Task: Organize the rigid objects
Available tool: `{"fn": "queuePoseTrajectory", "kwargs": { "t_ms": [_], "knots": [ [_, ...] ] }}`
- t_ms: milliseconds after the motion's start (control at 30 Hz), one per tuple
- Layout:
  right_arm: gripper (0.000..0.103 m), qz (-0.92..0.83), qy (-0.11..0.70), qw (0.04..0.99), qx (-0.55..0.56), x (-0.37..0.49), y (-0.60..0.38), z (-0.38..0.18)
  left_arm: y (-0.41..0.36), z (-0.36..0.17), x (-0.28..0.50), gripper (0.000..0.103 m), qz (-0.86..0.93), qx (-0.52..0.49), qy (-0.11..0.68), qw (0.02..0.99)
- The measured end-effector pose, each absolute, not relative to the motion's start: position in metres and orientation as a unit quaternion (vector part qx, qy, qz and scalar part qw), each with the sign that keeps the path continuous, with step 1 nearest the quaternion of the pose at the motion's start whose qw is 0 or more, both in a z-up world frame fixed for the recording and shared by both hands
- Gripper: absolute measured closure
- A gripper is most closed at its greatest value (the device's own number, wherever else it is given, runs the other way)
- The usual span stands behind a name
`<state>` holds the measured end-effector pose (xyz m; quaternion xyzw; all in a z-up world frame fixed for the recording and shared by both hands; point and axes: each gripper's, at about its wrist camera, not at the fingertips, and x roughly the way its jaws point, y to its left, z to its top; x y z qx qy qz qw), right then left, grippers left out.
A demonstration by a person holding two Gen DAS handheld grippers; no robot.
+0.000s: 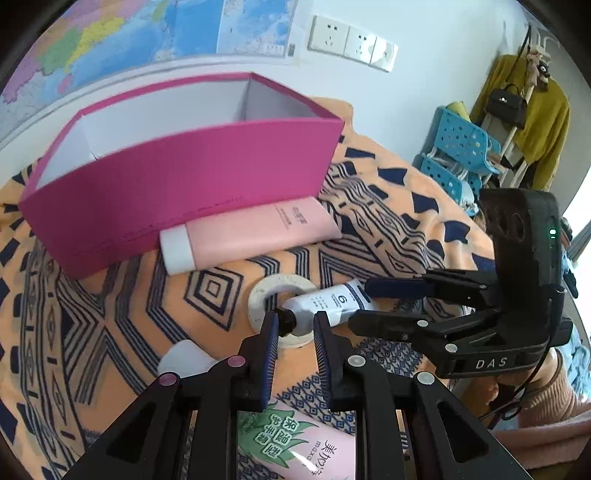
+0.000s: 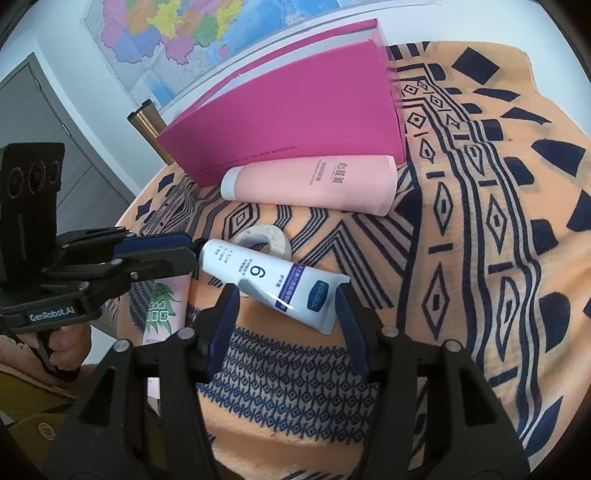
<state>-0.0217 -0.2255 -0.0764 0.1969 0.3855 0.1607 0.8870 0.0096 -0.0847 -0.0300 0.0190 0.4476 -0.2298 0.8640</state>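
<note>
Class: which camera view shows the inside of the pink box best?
The left wrist view: it looks down into the pink box, showing white inner walls and a divider. The right wrist view shows only its outer side, nothing inside.

Matt pink card box (image 1: 192,173), glossy plastic tubes (image 2: 273,280), and a fuzzy woven orange cloth (image 2: 480,221) underneath it all.

A white wall carries a coloured map (image 1: 122,33) at eleven o'clock and sockets (image 1: 351,40) at one. At two o'clock a rack holds a mustard garment (image 1: 543,122) and black handbag (image 1: 506,103), above blue perforated stools (image 1: 461,147).
</note>
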Motion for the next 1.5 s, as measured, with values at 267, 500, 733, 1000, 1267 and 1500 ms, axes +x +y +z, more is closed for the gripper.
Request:
{"fn": "queuePoseTrajectory", "kwargs": {
  "t_ms": [267, 500, 733, 1000, 1267, 1500],
  "knots": [
    [0.046, 0.148, 0.38, 0.896, 0.178, -0.02, -0.218, -0.074, -0.079, -0.034, 0.018, 0.083, -0.224, 0.009, 0.452, 0.863],
    [0.043, 0.129, 0.381, 0.893, 0.202, -0.017, -0.232, -0.075, -0.056, -0.051, 0.035, 0.086, -0.199, -0.026, 0.48, 0.854],
    [0.041, 0.133, 0.383, 0.89, 0.208, -0.027, -0.233, -0.075, -0.063, -0.025, 0.026, 0.076, -0.234, -0.008, 0.424, 0.875],
    [0.04, 0.133, 0.385, 0.89, 0.207, -0.025, -0.231, -0.074, -0.077, -0.038, 0.043, 0.074, -0.213, 0.009, 0.438, 0.873],
    [0.047, 0.139, 0.375, 0.889, 0.225, -0.023, -0.23, -0.073, -0.068, -0.04, 0.038, 0.075, -0.217, -0.004, 0.442, 0.87],
    [0.073, 0.14, 0.382, 0.883, 0.236, -0.018, -0.23, -0.077, -0.08, -0.044, 0.033, 0.075, -0.232, 0.012, 0.442, 0.866]
  ]
}}
